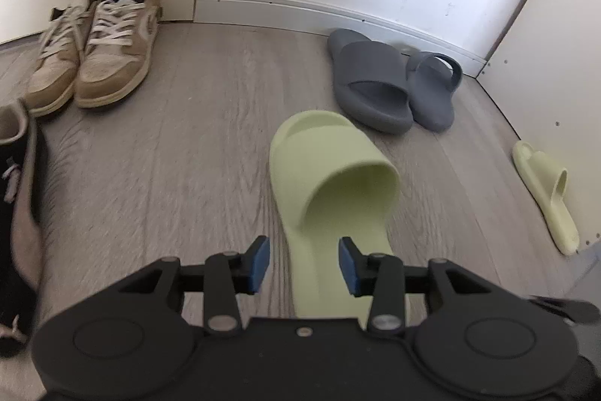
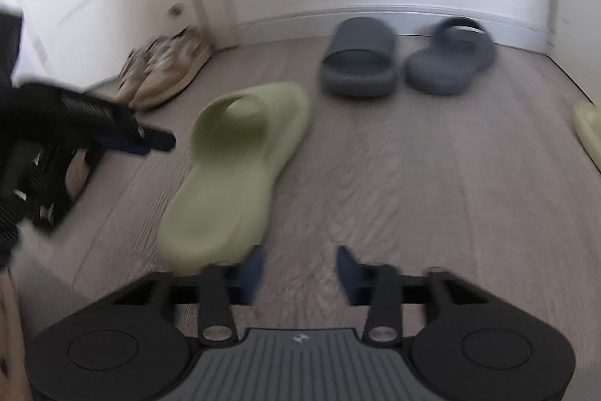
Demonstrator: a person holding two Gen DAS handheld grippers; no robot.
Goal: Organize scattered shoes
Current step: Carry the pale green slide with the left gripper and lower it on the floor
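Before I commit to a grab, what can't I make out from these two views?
- Green slide heel: left wrist view, hidden behind the left gripper.
- Second green slide: right wrist view, cut off by the right edge.
- Dark shoe: left wrist view, cut off by the left edge, blurred.
- Tan sneakers: right wrist view, motion blur hides detail.

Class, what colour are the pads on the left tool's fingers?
Blue pads, clearest in the left wrist view.

No readable text anywhere; the right hand-held gripper (image 2: 299, 273) bears a small, possibly angular, blurred emblem.
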